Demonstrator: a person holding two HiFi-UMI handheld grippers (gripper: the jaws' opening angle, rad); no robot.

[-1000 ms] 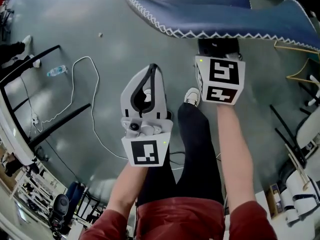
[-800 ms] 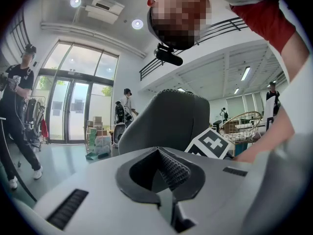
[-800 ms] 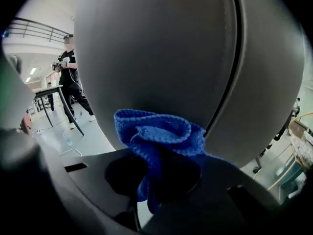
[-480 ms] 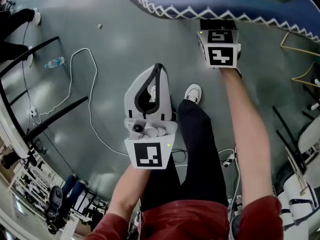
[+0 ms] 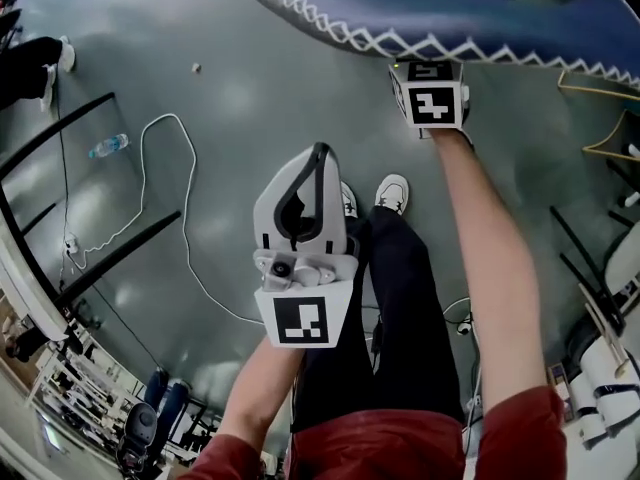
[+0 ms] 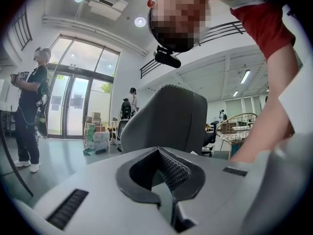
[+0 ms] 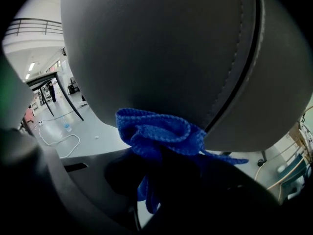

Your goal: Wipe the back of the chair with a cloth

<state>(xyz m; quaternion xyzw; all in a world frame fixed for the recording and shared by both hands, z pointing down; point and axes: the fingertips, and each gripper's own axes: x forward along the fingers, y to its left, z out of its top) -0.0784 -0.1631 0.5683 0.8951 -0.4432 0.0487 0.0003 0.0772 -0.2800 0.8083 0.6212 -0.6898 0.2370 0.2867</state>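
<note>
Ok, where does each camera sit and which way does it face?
Head view: on the person's head, down at floor and chair back; forearms, legs, left gripper show.
Left gripper view: rides the left gripper, tilted up past shut jaws toward a grey chair; right arm shows.
Right gripper view: rides the right gripper, close to the chair back; blue cloth in its jaws.
Shared: chair back, head and right gripper views.

right gripper (image 5: 430, 93) — pushed forward, up against chair back (image 5: 450, 23) | left gripper (image 5: 315, 168) — drifted slightly right
</note>
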